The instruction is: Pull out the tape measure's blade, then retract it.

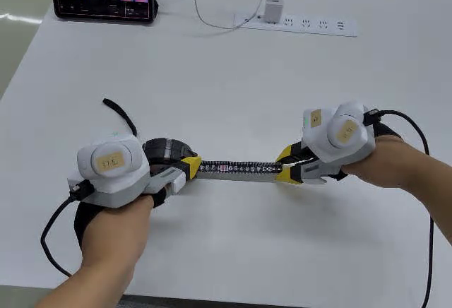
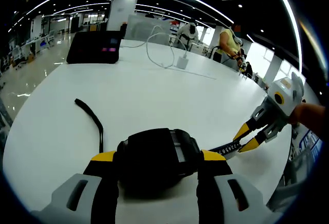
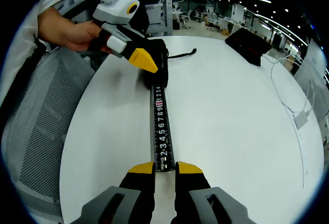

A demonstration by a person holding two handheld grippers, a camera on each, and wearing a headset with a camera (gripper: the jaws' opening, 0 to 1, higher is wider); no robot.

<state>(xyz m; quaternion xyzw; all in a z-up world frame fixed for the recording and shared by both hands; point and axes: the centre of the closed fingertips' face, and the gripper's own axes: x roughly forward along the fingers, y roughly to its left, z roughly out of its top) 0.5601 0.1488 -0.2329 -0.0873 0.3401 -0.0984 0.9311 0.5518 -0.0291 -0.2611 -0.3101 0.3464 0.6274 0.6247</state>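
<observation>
1. Case (image 2: pixel 157 160) of the tape measure is on the left side of the white table (image 1: pixel 233 82), black, lying flat. The left gripper (image 2: pixel 160 157) has it clamped: jaws open only as wide as the case, one yellow tip on each side, both touching it. A black strap (image 1: pixel 119 114) trails off behind it on the table.
2. Blade (image 3: pixel 162 131) comes out of the case and runs to the right, low over the table, straight, numbers facing up. Only a short stretch is out, imo.
3. Right gripper (image 3: pixel 164 168) is at the far end of the blade. Jaws are nearly closed and pinch the tip end betw the yellow pads. Can't tell if the end hook is inside the pinch or just past it, the jaws hide it.
4. Step in hand, my read: the pull-out half. Blade's partly drawn, both ends held, retract not yet begun.
5. Next move prob calls for the right gripper to draw further right, in line w/ the blade, while the left one pins the case so it doesn't slide or twist.
6. For the retract, walk the tip back toward the case under control. Letting go outright could make it snap back and whip.
</observation>
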